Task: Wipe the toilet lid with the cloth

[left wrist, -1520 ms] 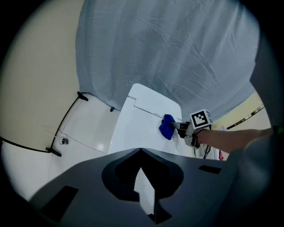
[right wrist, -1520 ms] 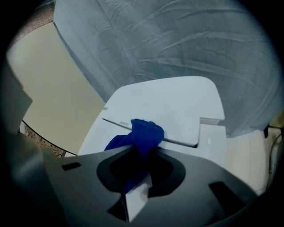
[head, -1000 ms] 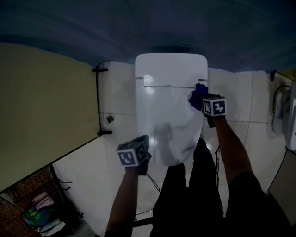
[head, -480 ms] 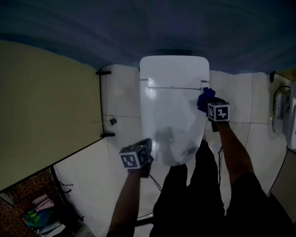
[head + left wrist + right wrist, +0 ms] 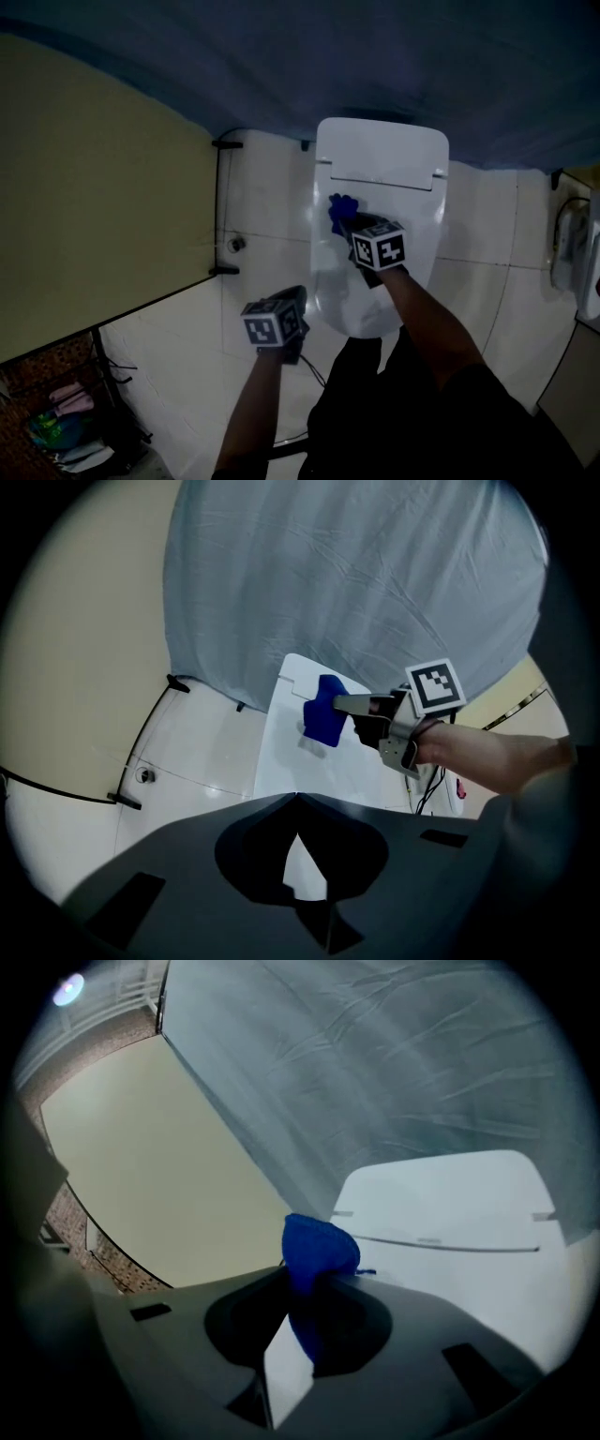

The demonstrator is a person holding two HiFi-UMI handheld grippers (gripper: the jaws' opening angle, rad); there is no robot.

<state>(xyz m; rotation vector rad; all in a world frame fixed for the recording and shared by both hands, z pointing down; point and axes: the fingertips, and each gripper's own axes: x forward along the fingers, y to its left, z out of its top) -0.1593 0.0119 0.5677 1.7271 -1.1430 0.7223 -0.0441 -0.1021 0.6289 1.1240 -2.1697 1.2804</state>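
My right gripper (image 5: 354, 223) pinches the blue cloth (image 5: 342, 208) in its fingers over the white toilet lid (image 5: 405, 178). My left gripper (image 5: 292, 298) hangs beside the lid's front edge, fingers closed on nothing.

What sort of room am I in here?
Most likely a bathroom or toilet stall: a white toilet with its lid down, white floor tiles around it, and a blue cloth at the lid.

Looks like a bathroom; white toilet lid (image 5: 422, 220) and tank (image 5: 382, 150), glossy white floor tiles (image 5: 267, 206), cream wall (image 5: 94, 187) alongside.
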